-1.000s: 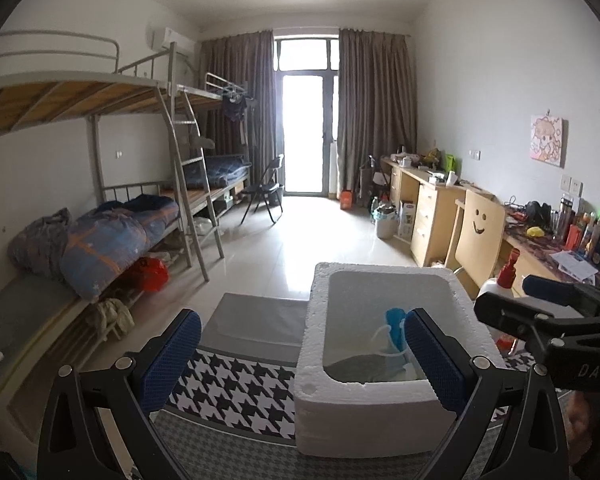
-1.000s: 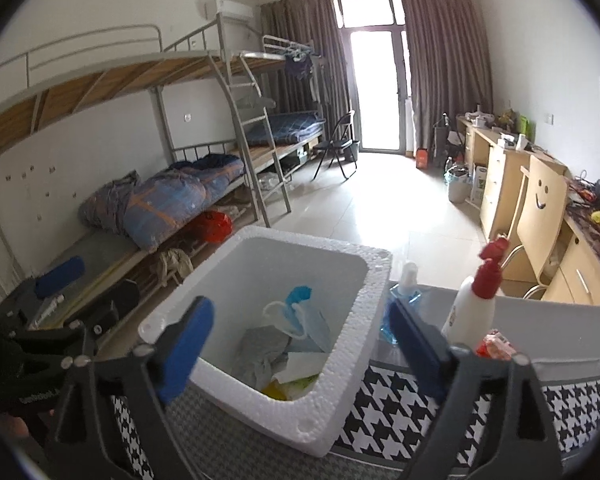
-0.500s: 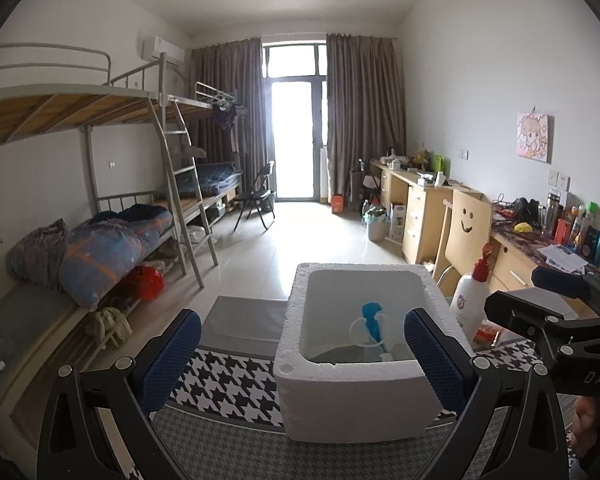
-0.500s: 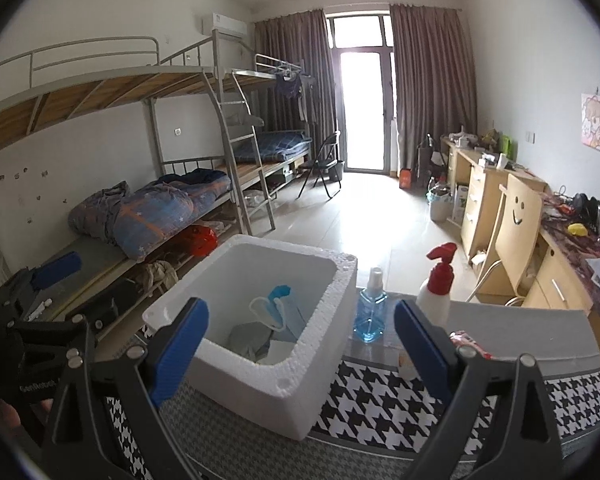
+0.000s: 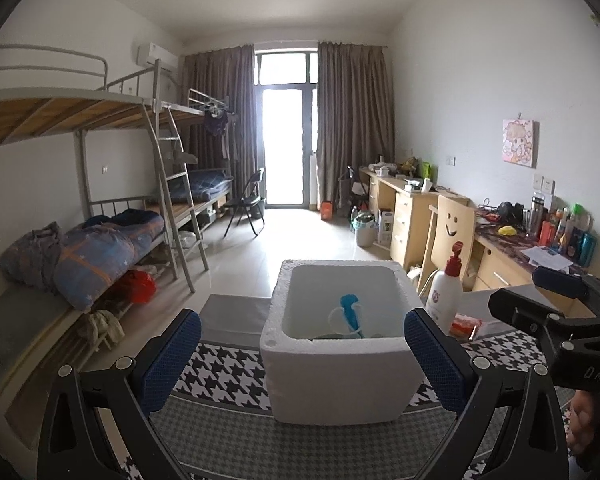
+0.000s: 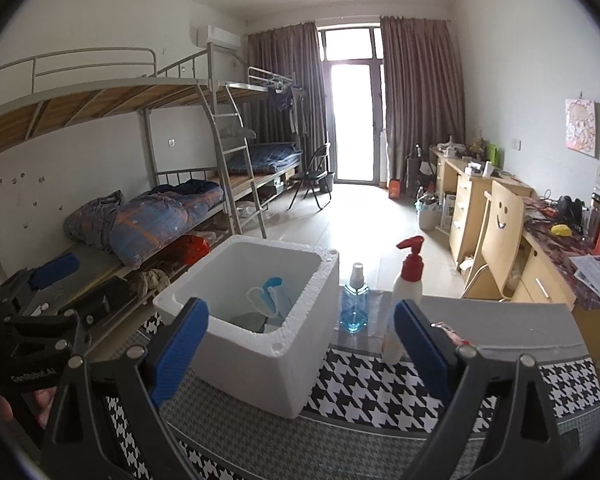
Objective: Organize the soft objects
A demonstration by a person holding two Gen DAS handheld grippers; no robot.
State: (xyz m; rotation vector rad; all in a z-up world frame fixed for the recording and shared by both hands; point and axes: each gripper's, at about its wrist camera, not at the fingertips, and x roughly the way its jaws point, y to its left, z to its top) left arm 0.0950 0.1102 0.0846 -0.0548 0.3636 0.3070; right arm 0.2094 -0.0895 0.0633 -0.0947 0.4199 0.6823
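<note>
Where the houndstooth cloth [image 5: 228,364] covers the table, a white foam box [image 5: 336,372] stands open-topped, its front wall facing the left wrist camera; inside it lie soft items: a face mask with a blue patch and white loops [image 6: 272,300] leaning against the inner wall, and grey fabric [image 6: 252,320] on the floor of the box, other contents too hidden to name.

Left gripper [image 5: 300,354]: jaws spread wide, blue pads flanking the box in view, nothing held between them; it hovers short of the box, above the cloth.

Right gripper [image 6: 300,344]: jaws likewise wide apart and empty, positioned to the right of the box, over the cloth; seen from the left wrist camera as a black frame with a blue pad at the right edge.

Beside the box, on its right: a blue spray bottle [image 6: 354,300], upright, just beside the box wall; a white pump bottle with red top [image 6: 406,296], upright, near the spray bottle; a small red-and-pink packet [image 5: 466,324], lying flat past the pump bottle.

Background: bunk beds [image 5: 100,184] with rolled bedding along the left wall; wooden desks [image 5: 404,208] and a smiley-face chair [image 5: 452,236] along the right; curtained door [image 5: 286,140] at the far end.
</note>
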